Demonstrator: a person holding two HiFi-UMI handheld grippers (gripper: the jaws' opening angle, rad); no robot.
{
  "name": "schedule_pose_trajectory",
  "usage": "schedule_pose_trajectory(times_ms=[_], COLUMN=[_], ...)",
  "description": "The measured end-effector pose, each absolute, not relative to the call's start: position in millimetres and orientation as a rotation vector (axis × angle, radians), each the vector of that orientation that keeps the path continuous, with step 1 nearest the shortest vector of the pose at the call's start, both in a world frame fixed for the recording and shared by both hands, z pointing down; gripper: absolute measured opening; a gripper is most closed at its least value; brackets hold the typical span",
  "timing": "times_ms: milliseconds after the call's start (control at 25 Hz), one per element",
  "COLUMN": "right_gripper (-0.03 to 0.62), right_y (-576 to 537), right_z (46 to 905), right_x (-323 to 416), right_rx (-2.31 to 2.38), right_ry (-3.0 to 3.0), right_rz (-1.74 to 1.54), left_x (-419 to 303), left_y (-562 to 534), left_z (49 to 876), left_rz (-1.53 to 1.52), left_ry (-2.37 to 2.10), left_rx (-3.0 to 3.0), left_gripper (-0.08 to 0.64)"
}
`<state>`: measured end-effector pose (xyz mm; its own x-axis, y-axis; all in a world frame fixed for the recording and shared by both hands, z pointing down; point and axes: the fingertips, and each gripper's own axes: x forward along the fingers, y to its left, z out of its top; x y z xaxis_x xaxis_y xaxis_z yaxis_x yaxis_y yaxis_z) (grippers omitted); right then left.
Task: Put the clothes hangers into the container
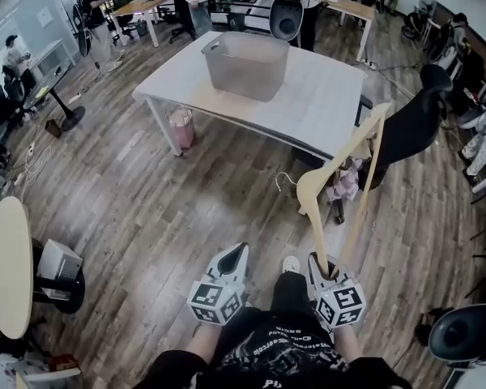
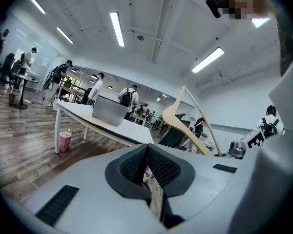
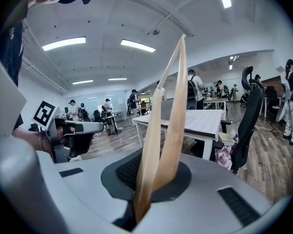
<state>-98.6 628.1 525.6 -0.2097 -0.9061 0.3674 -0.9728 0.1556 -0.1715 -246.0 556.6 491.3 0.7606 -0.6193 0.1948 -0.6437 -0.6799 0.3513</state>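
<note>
At 6 o'clock in the head view, the left tongs [image 1: 236, 256] are seen clenched on nothing, their pads pressed together. Just beside them, at 5 o'clock, the right tongs [image 1: 319, 262] are clamped on the pale wooden clothes hanger with a metal hook [image 1: 352, 164]. The hanger is gripped at the end where its curved shoulder and its straight lower bar meet. It is held clear of the brown wood-plank floor [image 1: 130, 209], and from the tongs it reaches away toward 1 o'clock, with the hook turned to the left. Beyond it, at 2 o'clock, a black office chair [image 1: 413, 124] is parked against the near right corner of the white rectangular counter [image 1: 324, 96]. At 11 o'clock a small pink waste bin [image 1: 181, 126] is set on the floor beside a counter leg. The grey translucent plastic container [image 1: 247, 63] is placed on the counter at 12 o'clock, well apart from the hanger; whether anything lies inside it cannot be told. A pale round counter [image 1: 4, 266] is cut off at 9 o'clock.
</note>
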Motion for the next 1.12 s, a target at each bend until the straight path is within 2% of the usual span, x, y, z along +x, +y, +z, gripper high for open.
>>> schedule_pose_trajectory(times_ms=[600,1120], right_gripper=[0.014,0.014], right_y=[445.1,372.6], right_z=[526.8,537.3], right_x=[32.6,121.8], right_rx=[1.614,1.470], right_ry=[-2.348,-2.435], right_rz=[0.498,0.459], left_x=[-101.5,7.8], left_y=[402.9,346.2], left_z=[489.2,502.9], left_rz=[0.045,0.036], left_ry=[-1.135,-1.215], left_rx=[2.482,2.437], left_gripper=[0.020,0.020])
